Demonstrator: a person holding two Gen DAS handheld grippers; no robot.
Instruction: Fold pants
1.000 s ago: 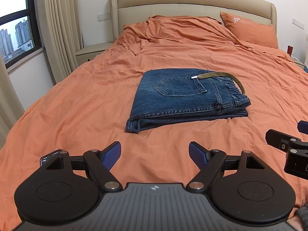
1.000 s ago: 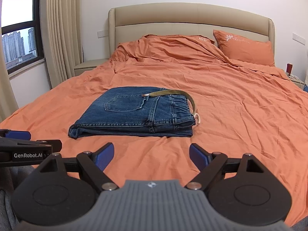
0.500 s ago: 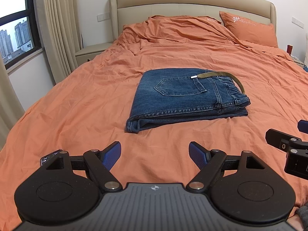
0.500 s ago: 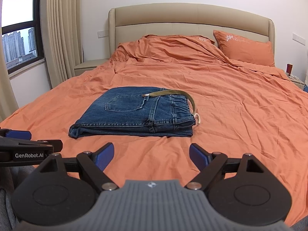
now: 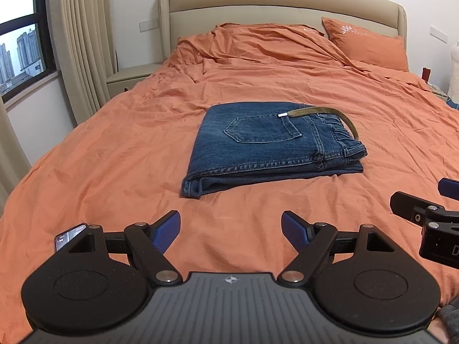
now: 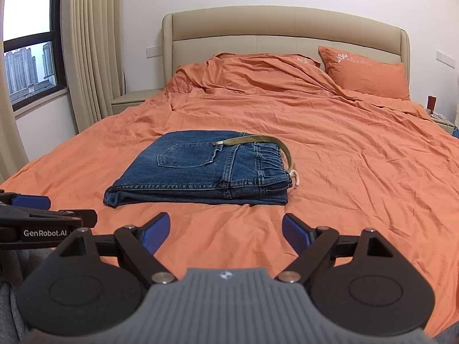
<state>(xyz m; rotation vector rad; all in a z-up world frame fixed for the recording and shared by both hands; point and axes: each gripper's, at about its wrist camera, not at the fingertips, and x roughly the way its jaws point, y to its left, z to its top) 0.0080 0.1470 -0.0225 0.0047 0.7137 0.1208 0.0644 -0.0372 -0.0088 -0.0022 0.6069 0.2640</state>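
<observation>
Blue jeans (image 5: 269, 146) lie folded into a flat rectangle on the orange bed (image 5: 114, 154), back pocket up, with an olive belt (image 5: 324, 113) curving over the waistband at the right. They also show in the right wrist view (image 6: 206, 172). My left gripper (image 5: 231, 230) is open and empty, held low above the sheet, well short of the jeans. My right gripper (image 6: 226, 229) is open and empty too, beside the left one and equally short of the jeans. Each gripper shows at the edge of the other's view.
A phone (image 5: 68, 236) lies on the sheet by my left gripper. An orange pillow (image 5: 370, 43) and bunched duvet (image 5: 258, 43) lie by the beige headboard (image 5: 281, 3). A nightstand (image 5: 129, 78), curtains (image 5: 83, 46) and window stand left of the bed.
</observation>
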